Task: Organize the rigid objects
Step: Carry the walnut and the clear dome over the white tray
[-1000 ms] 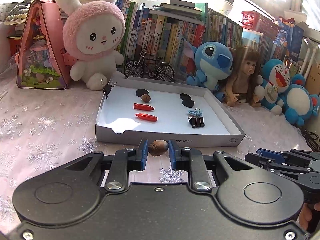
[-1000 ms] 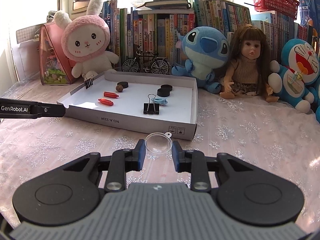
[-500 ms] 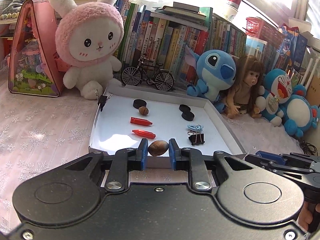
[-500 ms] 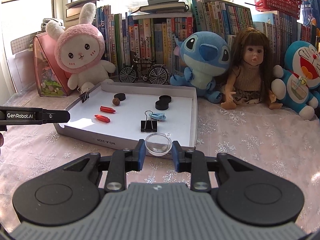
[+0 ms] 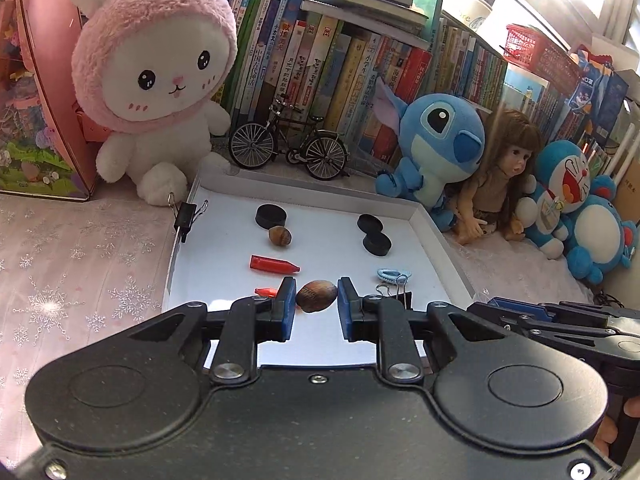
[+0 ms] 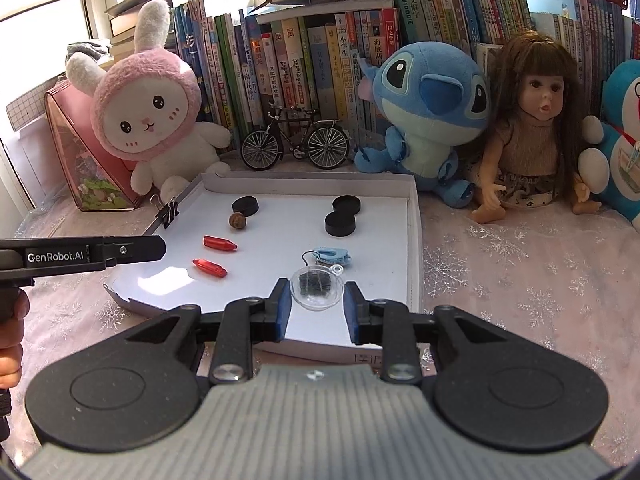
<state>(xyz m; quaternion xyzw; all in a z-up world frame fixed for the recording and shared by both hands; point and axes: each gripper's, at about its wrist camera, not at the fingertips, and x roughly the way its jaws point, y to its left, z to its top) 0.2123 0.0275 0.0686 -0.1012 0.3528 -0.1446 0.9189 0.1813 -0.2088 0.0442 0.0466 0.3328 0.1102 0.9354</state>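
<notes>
Cargo over the white tray [image 5: 432, 224]

My left tool [image 5: 316, 300] pinches a brown nut [image 5: 317, 295]; my right tool [image 6: 316, 296] clamps a clear, probably plastic dome [image 6: 316, 289]. Releasing at twelve o'clock could send either rolling into the red caps [image 6: 219, 243].

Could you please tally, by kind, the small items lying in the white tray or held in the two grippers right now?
Black discs: 3
Red crayons: 2
Nuts: 2, one in the left gripper
Binder clips: 2, one on the tray wall
Blue clip: 1
Clear dome: 1, in the right gripper
Total: 11
</notes>
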